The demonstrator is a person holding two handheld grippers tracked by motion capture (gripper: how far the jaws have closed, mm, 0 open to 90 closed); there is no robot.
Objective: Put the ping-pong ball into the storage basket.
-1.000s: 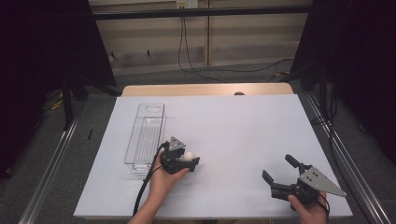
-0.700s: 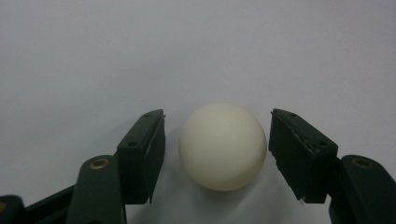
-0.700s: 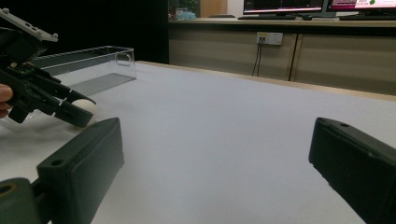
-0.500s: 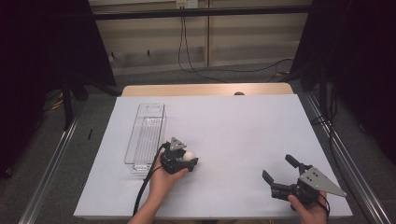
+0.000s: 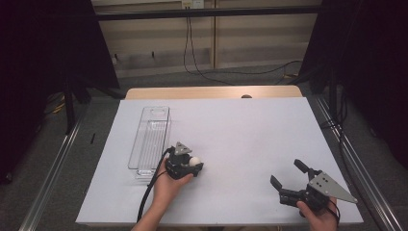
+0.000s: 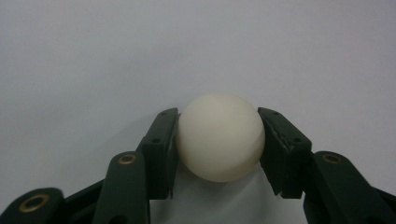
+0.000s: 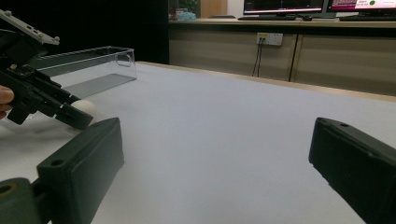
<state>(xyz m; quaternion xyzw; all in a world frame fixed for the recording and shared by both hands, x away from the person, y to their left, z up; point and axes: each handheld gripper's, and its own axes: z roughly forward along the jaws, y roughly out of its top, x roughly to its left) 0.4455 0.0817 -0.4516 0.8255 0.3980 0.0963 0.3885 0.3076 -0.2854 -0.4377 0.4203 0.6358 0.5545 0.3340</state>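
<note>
A: Gripping seems to be the step just reached. The left hand-held gripper (image 6: 219, 156) has its two black jaws pressed against either side of the white ball (image 6: 220, 136), which sits on the desk (image 5: 250, 130) at about 7 o'clock from the sheet's middle.

B: So the pickup is half made?

A: I'd judge so. The ball is clamped but looks to be resting on the white surface, not lifted. The clear tray (image 5: 150, 139) stands just beside the gripper, at roughly 10 o'clock from it, and its floor looks bare. If the ball is meant for that tray, the lift, the carry and the release are all left.

B: And the other one?

A: The right hand-held gripper (image 5: 287, 174) lies low near the desk's 5 o'clock corner, jaws spread wide with nothing between them. In the right gripper view you look between its two pads across the sheet to the left one and the ball (image 7: 84, 108) far off at 9 o'clock.

B: What differs from a second earlier?

A: In the high view, little. Both hands sit where they sat, the tray has not shifted, and the ball is at the same spot. The one change is the left jaws: they have just been closing, with the ball between them, and now meet it.
</note>
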